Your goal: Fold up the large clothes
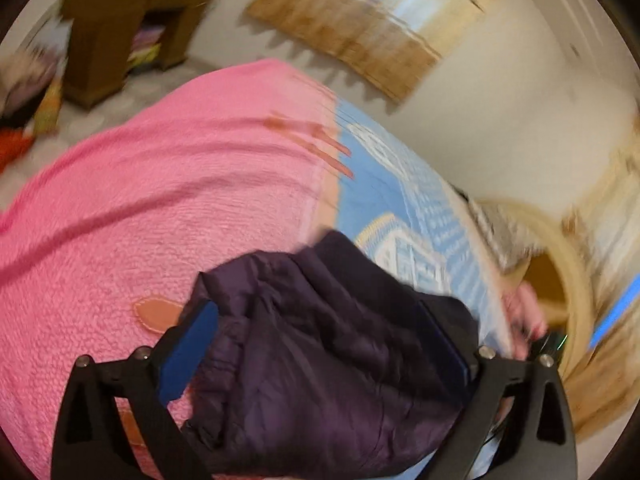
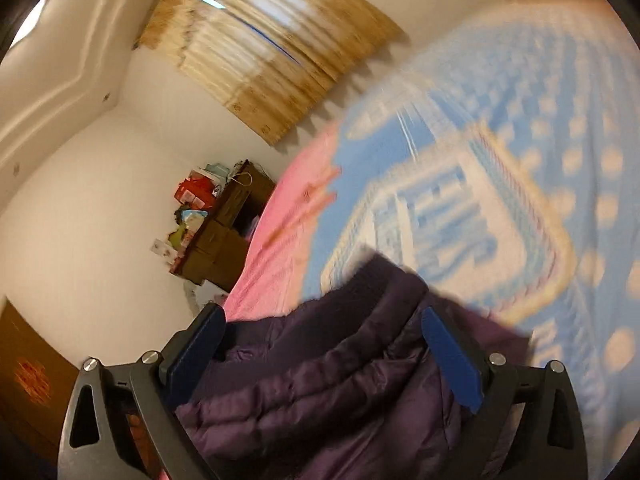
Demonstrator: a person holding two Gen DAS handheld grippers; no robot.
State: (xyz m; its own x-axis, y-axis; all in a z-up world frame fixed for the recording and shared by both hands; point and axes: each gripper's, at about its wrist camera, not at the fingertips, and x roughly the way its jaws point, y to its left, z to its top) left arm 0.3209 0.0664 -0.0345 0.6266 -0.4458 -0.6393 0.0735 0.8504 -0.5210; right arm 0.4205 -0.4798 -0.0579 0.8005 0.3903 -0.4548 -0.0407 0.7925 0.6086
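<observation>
Dark purple quilted fabric fills the space right in front of both cameras: a puffy jacket (image 1: 320, 344) lies bunched on the bed, and it sits between the fingers of each tool. In the left wrist view the left gripper (image 1: 320, 354) has its two blue pads spread wide, one on either side of the crumpled jacket; the pads stand at the edges of the fabric without squeezing it, so the jaws are apart and nothing is clamped. In the right wrist view the right gripper (image 2: 326, 358) is likewise spread wide, its blue pads flanking the ribbed folds of the jacket (image 2: 320, 392), with the cloth loose between them rather than pinched.

Under the jacket, the bed carries two covers. A pink fuzzy blanket (image 1: 152, 208) with orange patches takes up the left part of the left view, and a light blue bedspread (image 1: 404, 208) with a white and yellow pattern lies beside it; the jacket rests across the border of the two. In the right view the blue bedspread (image 2: 500, 184) fills the right side, blurred, with the pink blanket (image 2: 280, 240) a strip along its left edge.

At the right edge of the left view a person's hand (image 1: 524, 320) shows beside the gripper. Farther off stand a brown wooden desk (image 1: 120, 36) with colourful things piled around it, white walls, and a tan curtain (image 2: 260, 40) over a window
</observation>
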